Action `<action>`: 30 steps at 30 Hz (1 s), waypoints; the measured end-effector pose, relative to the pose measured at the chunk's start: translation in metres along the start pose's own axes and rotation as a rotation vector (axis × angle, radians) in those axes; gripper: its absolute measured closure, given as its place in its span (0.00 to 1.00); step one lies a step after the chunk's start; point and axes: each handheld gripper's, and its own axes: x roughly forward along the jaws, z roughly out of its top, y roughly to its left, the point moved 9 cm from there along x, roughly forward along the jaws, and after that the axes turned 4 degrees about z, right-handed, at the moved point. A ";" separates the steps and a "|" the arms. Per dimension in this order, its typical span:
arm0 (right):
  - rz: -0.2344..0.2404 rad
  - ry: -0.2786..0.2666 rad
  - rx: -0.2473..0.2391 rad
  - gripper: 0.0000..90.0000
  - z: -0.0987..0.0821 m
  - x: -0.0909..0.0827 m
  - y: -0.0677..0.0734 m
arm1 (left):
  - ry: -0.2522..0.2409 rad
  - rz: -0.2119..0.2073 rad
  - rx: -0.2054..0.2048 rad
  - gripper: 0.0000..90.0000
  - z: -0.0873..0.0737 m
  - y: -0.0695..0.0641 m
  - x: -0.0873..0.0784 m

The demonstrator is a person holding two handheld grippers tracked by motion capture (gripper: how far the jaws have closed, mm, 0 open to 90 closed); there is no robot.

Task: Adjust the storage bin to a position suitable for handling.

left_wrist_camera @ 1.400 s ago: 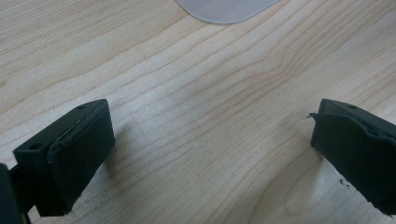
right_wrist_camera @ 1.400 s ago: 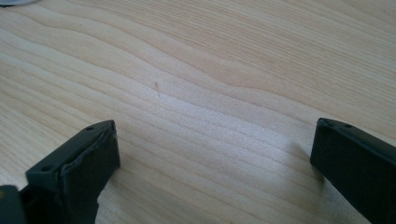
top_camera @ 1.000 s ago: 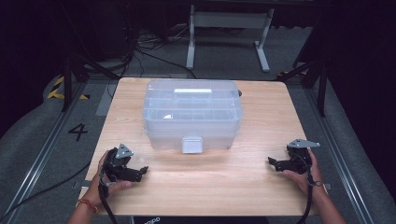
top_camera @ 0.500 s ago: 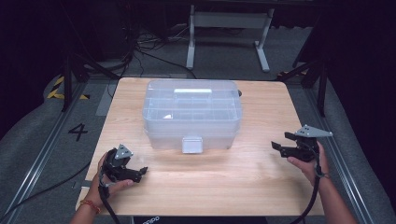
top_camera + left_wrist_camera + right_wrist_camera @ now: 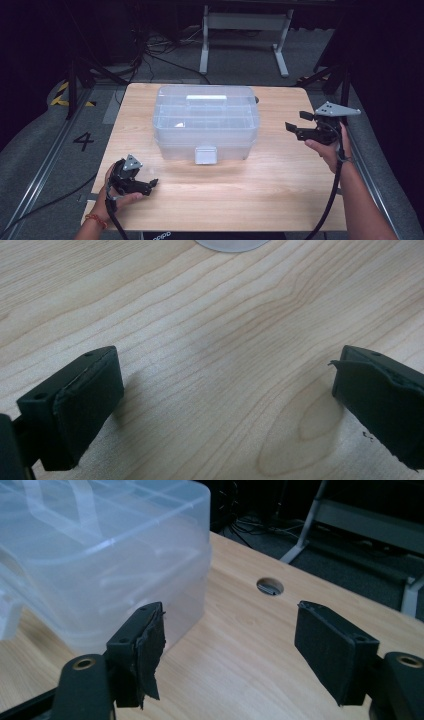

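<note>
A clear lidded plastic box (image 5: pixel 206 122) with a white front latch (image 5: pixel 205 155); both grippers' fingers spread, empty.

The box (image 5: pixel 206 122) sits on the table (image 5: pixel 280 200), between the two grippers. It is ahead and to the right of the left gripper (image 5: pixel 150 185). It is to the left of the right gripper (image 5: pixel 295 122). A hole (image 5: pixel 270 586) in the table lies behind the box.

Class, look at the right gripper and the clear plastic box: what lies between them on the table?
Nothing: bare wood separates the right gripper from the box, seen in the high view.
</note>
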 end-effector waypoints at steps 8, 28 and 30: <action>0.053 -0.019 -0.060 0.33 0.043 0.022 0.021 | 0.003 -0.001 0.001 0.01 0.000 0.000 0.000; 0.170 0.032 -0.178 0.40 0.092 0.082 0.075 | 0.003 -0.003 0.000 0.01 0.000 0.000 0.000; 0.182 0.038 -0.186 0.41 0.093 0.086 0.080 | 0.003 -0.003 0.000 0.01 0.000 0.000 0.000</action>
